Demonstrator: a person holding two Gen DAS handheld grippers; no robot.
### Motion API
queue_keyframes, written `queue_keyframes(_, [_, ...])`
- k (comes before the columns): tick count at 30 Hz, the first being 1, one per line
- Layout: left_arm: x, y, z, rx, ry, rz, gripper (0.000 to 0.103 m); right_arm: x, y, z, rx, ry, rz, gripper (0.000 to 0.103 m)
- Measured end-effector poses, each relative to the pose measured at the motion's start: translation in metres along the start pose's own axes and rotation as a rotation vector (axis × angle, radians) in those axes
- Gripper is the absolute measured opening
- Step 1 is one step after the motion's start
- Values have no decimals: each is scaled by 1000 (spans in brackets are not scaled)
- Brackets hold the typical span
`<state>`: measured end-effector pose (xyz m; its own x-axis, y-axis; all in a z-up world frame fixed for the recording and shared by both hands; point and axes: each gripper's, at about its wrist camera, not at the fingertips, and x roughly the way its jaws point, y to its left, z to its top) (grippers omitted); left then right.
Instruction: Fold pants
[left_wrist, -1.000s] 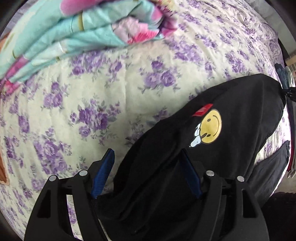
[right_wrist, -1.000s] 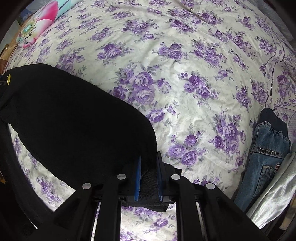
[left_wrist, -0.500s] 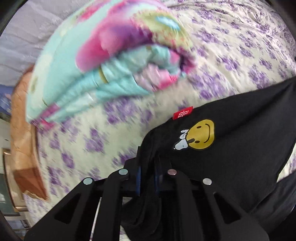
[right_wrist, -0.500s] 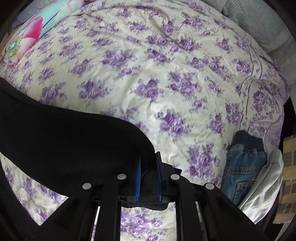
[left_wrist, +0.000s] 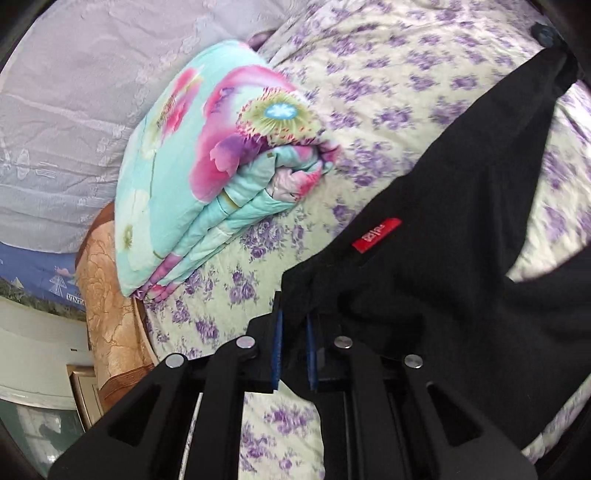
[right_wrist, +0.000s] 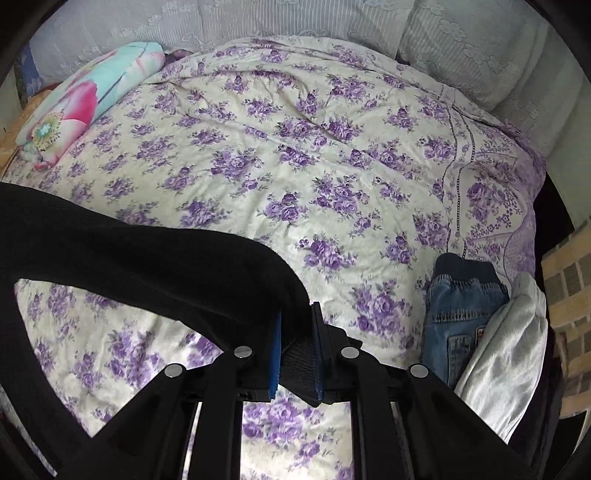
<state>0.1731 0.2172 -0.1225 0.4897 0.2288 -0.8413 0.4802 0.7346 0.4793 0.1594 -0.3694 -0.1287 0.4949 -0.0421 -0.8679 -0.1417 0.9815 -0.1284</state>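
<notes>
We hold the black pants (left_wrist: 443, 258) up over the bed (right_wrist: 295, 147), one gripper at each end

Our left gripper (left_wrist: 293, 332) has its blue pads pressed tight on a corner of the cloth near the red tag (left_wrist: 376, 235), and our right gripper (right_wrist: 297, 343) is clamped on the ribbed waistband, so the pants hang stretched between them above the purple-flowered bedspread; a folded floral quilt (left_wrist: 207, 166) lies near the headboard, with jeans (right_wrist: 458, 317) and a white garment (right_wrist: 506, 358) at the right edge of the bed
</notes>
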Motion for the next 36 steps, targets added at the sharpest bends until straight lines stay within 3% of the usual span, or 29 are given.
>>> queue_keyframes(3, [-42,-14,-33,21,-46,-15,10,-47,2,-47,45,-69,51,15])
queue_keyframes(7, [-74,-42,-101,8,-30,-59,9,-96,14,-140,127,-110,116,15])
queue_keyframes(11, [-42,-73,-187,-95,166,-129,9,-90,36,-244,245,11,153,15])
queue_keyframes(14, [-12,-86,-228,-200,276,-167,9,-73,44,-291,344,67,170,15])
queue_keyframes(16, [-11,-86,-236,-270,268,-204,9,-79,47,-295,371,47,167,15])
queue_keyframes(18, [-22,-71,-231,-392,188,-271,10,-90,52,-285,336,14,140,15])
queue_keyframes(19, [-27,-58,-230,-499,140,-333,19,-96,53,-276,321,0,127,15])
queue_keyframes(20, [-31,-43,-231,-634,83,-446,38,-101,53,-269,315,-15,122,15])
queue_keyframes(22, [-35,-28,-234,-792,-4,-559,53,-107,46,-254,320,-37,113,15])
queue_keyframes(26, [-27,-33,-233,-912,-79,-662,53,-118,43,-241,307,-68,100,15])
queue_keyframes(31, [8,-35,-252,-1155,-43,-803,53,-120,43,-239,304,-56,90,15])
queue_keyframes(36, [29,-30,-279,-1313,-5,-781,53,-123,43,-240,310,-46,81,15])
